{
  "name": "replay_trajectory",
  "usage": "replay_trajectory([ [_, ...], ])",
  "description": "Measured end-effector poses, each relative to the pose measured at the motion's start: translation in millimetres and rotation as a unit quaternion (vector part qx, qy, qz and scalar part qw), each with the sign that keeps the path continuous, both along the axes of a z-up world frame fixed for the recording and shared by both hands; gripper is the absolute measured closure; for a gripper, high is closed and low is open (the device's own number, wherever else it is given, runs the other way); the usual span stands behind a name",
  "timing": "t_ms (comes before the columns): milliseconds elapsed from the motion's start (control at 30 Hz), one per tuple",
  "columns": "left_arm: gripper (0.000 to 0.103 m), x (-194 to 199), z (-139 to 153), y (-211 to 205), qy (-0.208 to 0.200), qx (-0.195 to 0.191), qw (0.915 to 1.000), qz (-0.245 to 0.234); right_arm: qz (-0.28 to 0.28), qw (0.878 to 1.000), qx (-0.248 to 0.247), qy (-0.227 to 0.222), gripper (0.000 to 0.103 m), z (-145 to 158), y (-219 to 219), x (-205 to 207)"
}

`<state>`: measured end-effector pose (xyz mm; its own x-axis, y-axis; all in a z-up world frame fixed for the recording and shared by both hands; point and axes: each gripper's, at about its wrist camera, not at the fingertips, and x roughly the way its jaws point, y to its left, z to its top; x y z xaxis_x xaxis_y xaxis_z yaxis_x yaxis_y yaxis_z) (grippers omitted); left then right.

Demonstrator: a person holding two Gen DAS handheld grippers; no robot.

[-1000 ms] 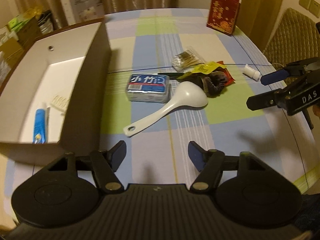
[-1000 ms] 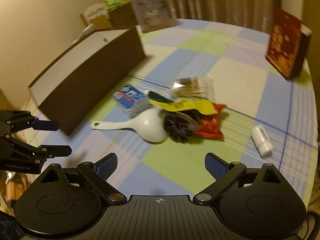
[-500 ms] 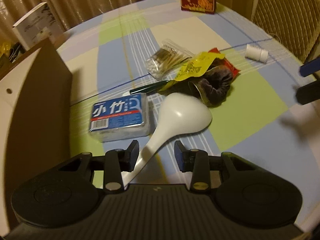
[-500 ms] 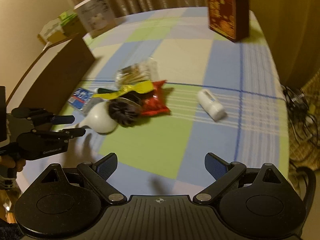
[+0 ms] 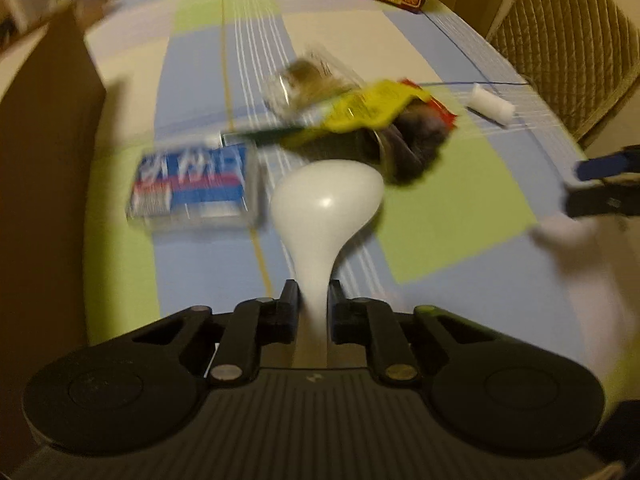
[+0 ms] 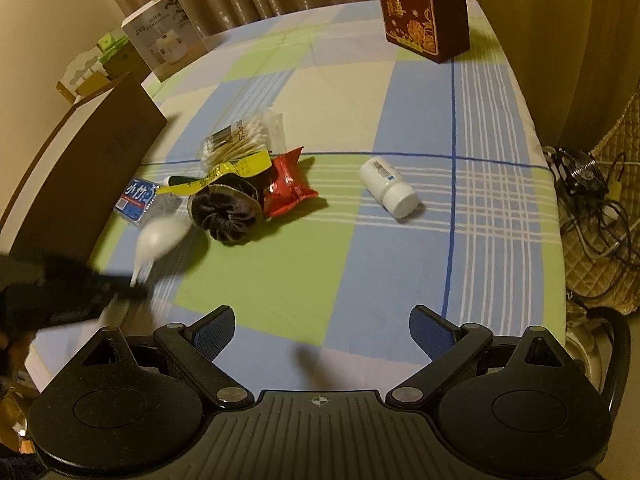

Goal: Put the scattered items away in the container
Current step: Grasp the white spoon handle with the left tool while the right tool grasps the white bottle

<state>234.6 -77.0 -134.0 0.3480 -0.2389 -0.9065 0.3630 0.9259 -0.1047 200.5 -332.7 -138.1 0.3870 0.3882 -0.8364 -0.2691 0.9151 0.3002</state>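
My left gripper (image 5: 313, 300) is shut on the handle of the white spoon (image 5: 326, 206), bowl pointing away; it shows blurred in the right wrist view (image 6: 158, 236). Beyond it lie a blue tissue pack (image 5: 192, 184), a cotton-swab bag (image 6: 244, 140), a yellow packet (image 5: 370, 110), a red packet (image 6: 290, 186), a dark fabric roll (image 6: 226, 210) and a white bottle (image 6: 388, 188). The brown box container (image 6: 80, 168) stands at the left. My right gripper (image 6: 322, 330) is open and empty above the cloth's near edge.
A red gift box (image 6: 424, 8) stands at the far end of the checked tablecloth (image 6: 400, 272). A white carton (image 6: 164, 36) and other boxes sit behind the container. A quilted chair (image 5: 568, 40) and cables (image 6: 592, 200) are to the right.
My left gripper has moved in on the spoon's handle and shut on it. The right gripper has swung right, toward the white bottle, still open.
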Motion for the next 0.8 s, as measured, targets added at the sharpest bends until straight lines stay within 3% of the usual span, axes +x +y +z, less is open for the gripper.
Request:
replay_trajectory([
  [67,0.091,-7,0,4,0.013,-0.012,0.9997,0.019,0.001,1.0,0.001,0.003,0.004,-3,0,2],
  [400,0.092,-6,16,10,-0.005,-0.04,0.998,0.049,0.017,1.0,-0.014,-0.017,0.004,-3,2,6],
  [467,0.102,-8,22,16,-0.007,-0.049,0.9971,0.058,0.032,0.999,-0.024,-0.029,0.004,-2,2,9],
  [600,0.103,-12,32,24,-0.015,-0.04,0.9966,0.07,0.052,0.996,-0.042,-0.052,0.004,-1,1,21],
  [800,0.103,-17,18,27,0.003,-0.029,0.9957,0.088,0.061,0.994,-0.06,-0.069,0.004,2,1,38],
])
